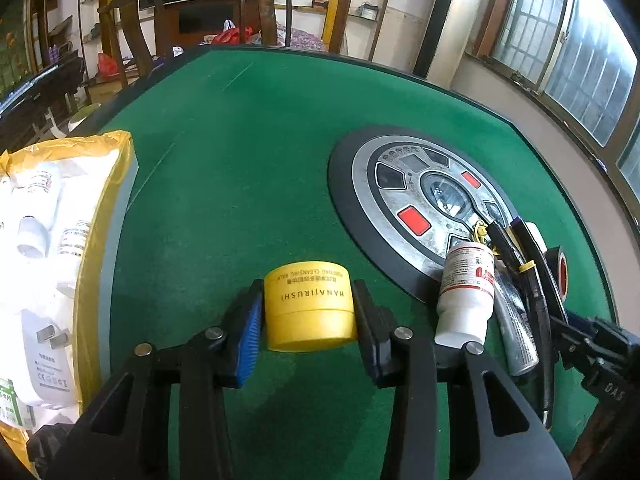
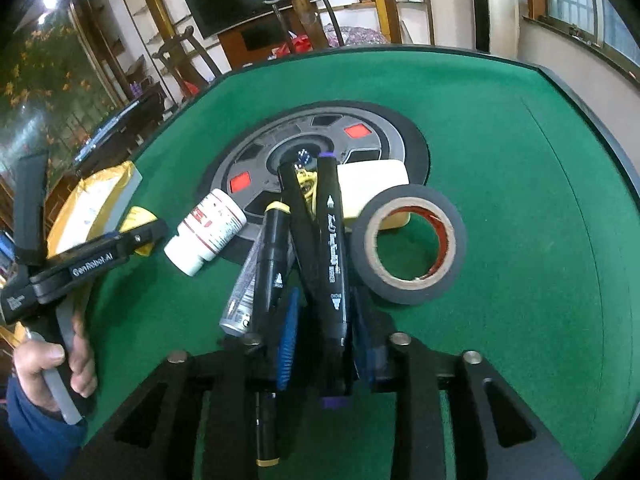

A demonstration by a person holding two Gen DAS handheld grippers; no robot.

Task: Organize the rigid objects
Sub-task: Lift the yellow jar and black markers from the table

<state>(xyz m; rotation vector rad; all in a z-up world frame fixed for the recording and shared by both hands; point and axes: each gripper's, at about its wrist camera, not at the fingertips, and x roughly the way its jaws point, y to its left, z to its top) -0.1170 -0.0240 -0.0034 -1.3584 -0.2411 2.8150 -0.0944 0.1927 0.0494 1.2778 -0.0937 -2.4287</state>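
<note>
My left gripper (image 1: 308, 312) is shut on a yellow round jar (image 1: 310, 306), held between its pads just above the green table; the jar (image 2: 140, 226) shows partly behind that gripper in the right wrist view. My right gripper (image 2: 324, 320) has its pads on either side of a black marker with purple ends (image 2: 330, 248). Two more black markers (image 2: 272, 256) and a silver tube (image 2: 240, 300) lie in the same pile. A white pill bottle (image 1: 464, 292) lies on its side beside the pile; it also shows in the right wrist view (image 2: 208, 230).
A grey box lined with yellow plastic (image 1: 116, 208) at the left holds white bottles and a charger. A round metal control panel (image 1: 420, 204) is set into the green table (image 1: 240, 160). A black tape roll (image 2: 408, 240) and a cream block (image 2: 372, 180) lie to the right of the markers.
</note>
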